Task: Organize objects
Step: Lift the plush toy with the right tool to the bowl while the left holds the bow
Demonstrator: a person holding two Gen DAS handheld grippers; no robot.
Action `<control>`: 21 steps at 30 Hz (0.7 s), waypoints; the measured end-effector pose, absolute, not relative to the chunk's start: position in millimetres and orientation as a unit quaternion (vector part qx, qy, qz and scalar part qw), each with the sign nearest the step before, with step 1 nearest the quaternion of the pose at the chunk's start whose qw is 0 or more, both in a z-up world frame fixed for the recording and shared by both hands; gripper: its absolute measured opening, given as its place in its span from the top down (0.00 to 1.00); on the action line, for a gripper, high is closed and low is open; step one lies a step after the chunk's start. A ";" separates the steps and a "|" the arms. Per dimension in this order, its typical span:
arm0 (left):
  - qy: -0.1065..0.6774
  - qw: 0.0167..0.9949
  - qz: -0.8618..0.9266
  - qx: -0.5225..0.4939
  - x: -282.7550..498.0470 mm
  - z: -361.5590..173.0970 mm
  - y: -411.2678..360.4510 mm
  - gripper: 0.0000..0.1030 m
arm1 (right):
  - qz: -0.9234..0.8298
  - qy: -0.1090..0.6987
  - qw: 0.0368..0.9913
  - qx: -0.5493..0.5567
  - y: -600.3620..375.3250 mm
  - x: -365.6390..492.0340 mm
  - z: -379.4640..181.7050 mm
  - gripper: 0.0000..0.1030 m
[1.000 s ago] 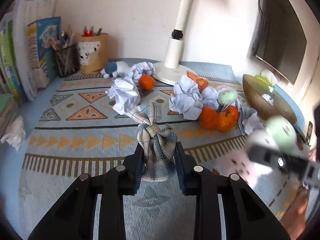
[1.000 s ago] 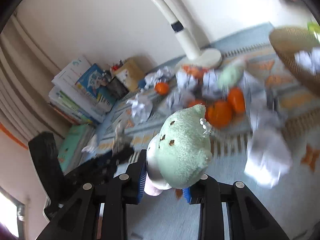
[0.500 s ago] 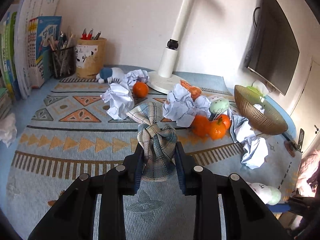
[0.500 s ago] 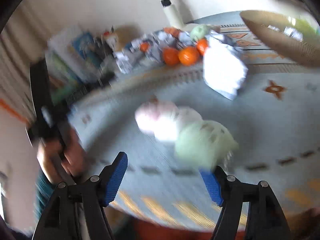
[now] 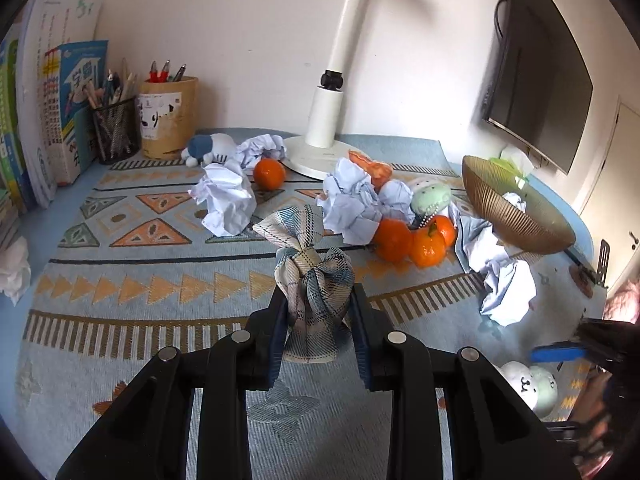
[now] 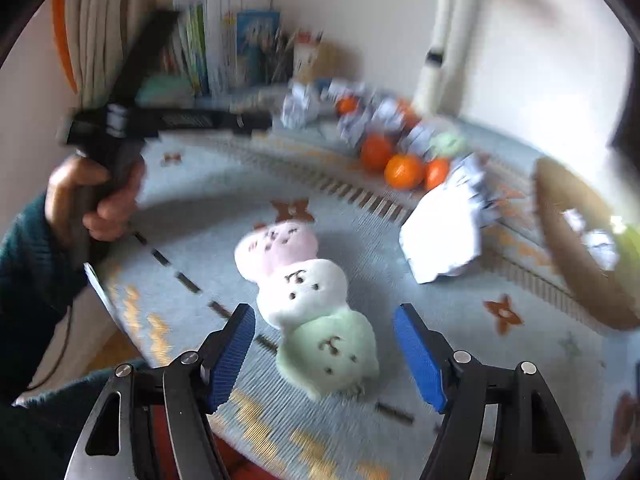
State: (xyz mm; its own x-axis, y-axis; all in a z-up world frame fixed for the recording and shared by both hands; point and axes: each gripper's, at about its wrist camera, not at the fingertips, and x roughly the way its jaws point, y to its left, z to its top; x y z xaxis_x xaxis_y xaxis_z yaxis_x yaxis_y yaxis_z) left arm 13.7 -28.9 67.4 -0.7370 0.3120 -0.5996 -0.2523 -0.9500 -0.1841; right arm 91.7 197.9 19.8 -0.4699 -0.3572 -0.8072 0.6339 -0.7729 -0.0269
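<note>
My left gripper (image 5: pixel 320 320) is shut on a knotted plaid cloth bundle (image 5: pixel 312 276), which stands upright between its pads above the patterned mat (image 5: pixel 120 280). A plush toy of three stacked balls, pink, white and green (image 6: pixel 308 288), lies flat on the mat near its front edge. My right gripper (image 6: pixel 324 320) hovers over it, open, blue pads on either side of the green end and not touching it. In the left wrist view the same plush (image 5: pixel 532 388) shows at the lower right, beside a blue pad of the right gripper (image 5: pixel 556 354).
Several crumpled papers (image 5: pixel 228 200) and oranges (image 5: pixel 412 236) lie mid-mat, with a green plush (image 5: pixel 430 198) among them. A gold ribbed bowl (image 5: pixel 516 208) stands at the right. A lamp base (image 5: pixel 320 152), pen cups (image 5: pixel 168 116) and books (image 5: pixel 48 100) line the back. A person's hand (image 6: pixel 100 196) holds the left gripper.
The right gripper opened and let go of the plush, which now lies on the mat. It rolled and sank over the toy. The left gripper kept still with the cloth bundle.
</note>
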 end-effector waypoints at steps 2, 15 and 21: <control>-0.048 0.149 0.930 -0.333 12.5 66.4 -29.9 0.75 | -0.834 0.151 0.306 0.433 192.2 78.3 13.8 0.36; -0.007 0.120 0.926 -0.358 16.9 59.6 -4.9 0.74 | -0.877 -0.005 0.204 0.435 162.1 15.7 13.7 0.51; -0.034 0.127 0.920 -0.369 13.3 55.8 -12.7 0.74 | -0.884 0.020 0.188 0.427 163.7 30.2 13.4 0.18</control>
State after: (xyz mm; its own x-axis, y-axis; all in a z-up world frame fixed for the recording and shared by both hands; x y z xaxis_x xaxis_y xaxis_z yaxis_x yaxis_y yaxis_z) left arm 13.3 -12.7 55.8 -0.6960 0.2577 -0.6702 -0.2082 -0.9657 -0.1551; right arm 30.2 163.7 13.4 -0.5654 -0.3149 -0.7623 0.3498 -0.9286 0.1241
